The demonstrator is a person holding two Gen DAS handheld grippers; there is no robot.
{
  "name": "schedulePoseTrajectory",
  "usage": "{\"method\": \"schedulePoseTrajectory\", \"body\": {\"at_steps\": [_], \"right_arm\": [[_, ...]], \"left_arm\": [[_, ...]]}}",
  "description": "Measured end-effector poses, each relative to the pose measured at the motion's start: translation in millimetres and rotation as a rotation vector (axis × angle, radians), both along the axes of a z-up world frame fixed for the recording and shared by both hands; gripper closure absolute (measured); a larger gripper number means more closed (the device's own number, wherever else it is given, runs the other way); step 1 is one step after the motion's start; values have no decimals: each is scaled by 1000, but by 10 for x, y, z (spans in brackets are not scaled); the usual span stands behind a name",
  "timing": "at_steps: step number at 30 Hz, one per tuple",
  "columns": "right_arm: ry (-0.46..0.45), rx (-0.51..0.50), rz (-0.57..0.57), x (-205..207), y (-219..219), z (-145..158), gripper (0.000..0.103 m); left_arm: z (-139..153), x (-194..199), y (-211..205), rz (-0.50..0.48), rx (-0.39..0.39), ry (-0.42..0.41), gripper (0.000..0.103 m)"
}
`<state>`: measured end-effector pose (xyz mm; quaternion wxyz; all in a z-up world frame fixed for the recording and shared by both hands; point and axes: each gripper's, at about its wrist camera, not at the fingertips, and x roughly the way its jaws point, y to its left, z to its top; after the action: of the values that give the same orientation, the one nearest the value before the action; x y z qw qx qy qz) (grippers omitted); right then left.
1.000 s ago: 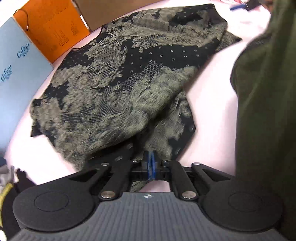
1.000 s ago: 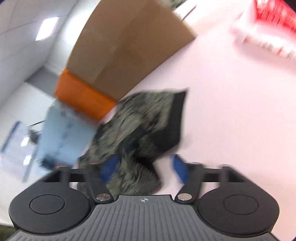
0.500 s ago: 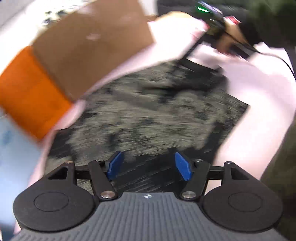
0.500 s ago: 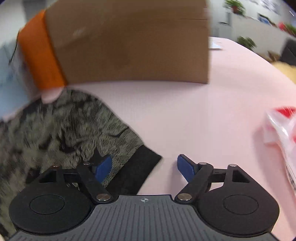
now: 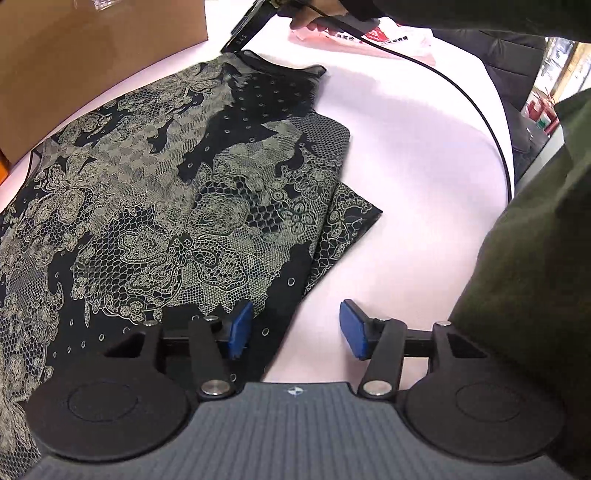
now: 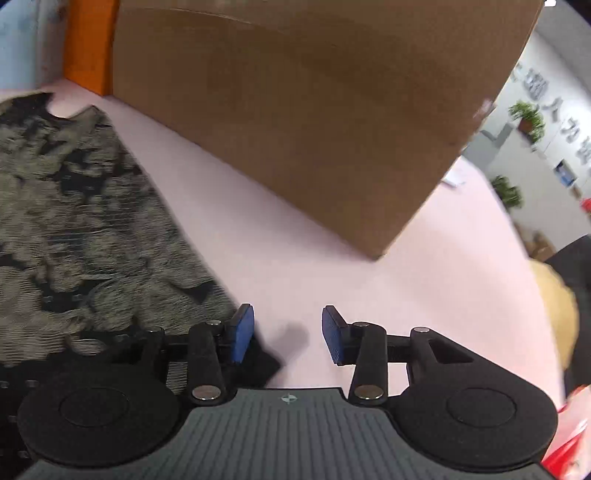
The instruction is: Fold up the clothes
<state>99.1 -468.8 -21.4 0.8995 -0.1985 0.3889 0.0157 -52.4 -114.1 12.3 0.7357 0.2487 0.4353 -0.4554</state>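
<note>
A black garment with a pale lace print (image 5: 177, 206) lies spread and partly folded on the pink table (image 5: 413, 177). My left gripper (image 5: 295, 328) is open, its jaws wide over the garment's near right edge, holding nothing. In the right wrist view the same garment (image 6: 85, 221) fills the left side, blurred. My right gripper (image 6: 288, 336) is open just above the garment's dark corner, nothing between its pads. In the left wrist view the right gripper's black body shows, held in a hand (image 5: 314, 20), at the garment's far corner.
A brown cardboard box (image 6: 314, 110) stands at the back of the table, with an orange bag (image 6: 86, 44) beside it. A black cable (image 5: 476, 107) curves over the table. A red and white plastic bag (image 5: 369, 40) lies far right. A dark green sleeve (image 5: 535, 258) fills the right side.
My left gripper let go of the garment and opened; the cloth now lies flat, folded over. My right gripper stayed open and swung toward the garment's far corner by the box.
</note>
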Motion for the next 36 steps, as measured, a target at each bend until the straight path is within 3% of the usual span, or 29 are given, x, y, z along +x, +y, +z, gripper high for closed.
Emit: {"method": "schedulePoseTrajectory", "body": {"at_steps": [4, 6, 8, 11, 15, 18, 19, 22, 29, 34, 36], "right_arm": [[-100, 99, -127, -45, -98, 236, 64], [-134, 167, -110, -164, 21, 375, 58], [-114, 220, -31, -326, 252, 424, 36], [-42, 240, 96, -625, 607, 334, 31], [53, 265, 265, -1023, 1081, 214, 25], [106, 275, 341, -1263, 1333, 153, 18], [120, 261, 288, -1240, 1279, 156, 9], [151, 197, 111, -1074, 1165, 250, 9], [68, 197, 370, -846, 1624, 1181, 8], [0, 247, 623, -553, 2488, 1700, 1], [-28, 272, 696, -489, 2858, 1720, 1]], "left_arm": [[41, -45, 84, 82, -29, -18, 47], [100, -60, 153, 130, -60, -41, 45], [168, -38, 258, 185, -96, -89, 40], [321, -33, 520, 284, -151, -150, 32], [415, 21, 1007, 436, -170, -184, 31], [444, 56, 1511, 555, -118, -217, 31], [461, 75, 1678, 592, -99, -229, 31], [574, 167, 2164, 672, -14, -285, 31], [1443, 638, 2960, 611, 344, -644, 28], [1574, 1025, 3429, 777, 283, -611, 25], [1613, 1180, 3616, 847, 251, -588, 25]]}}
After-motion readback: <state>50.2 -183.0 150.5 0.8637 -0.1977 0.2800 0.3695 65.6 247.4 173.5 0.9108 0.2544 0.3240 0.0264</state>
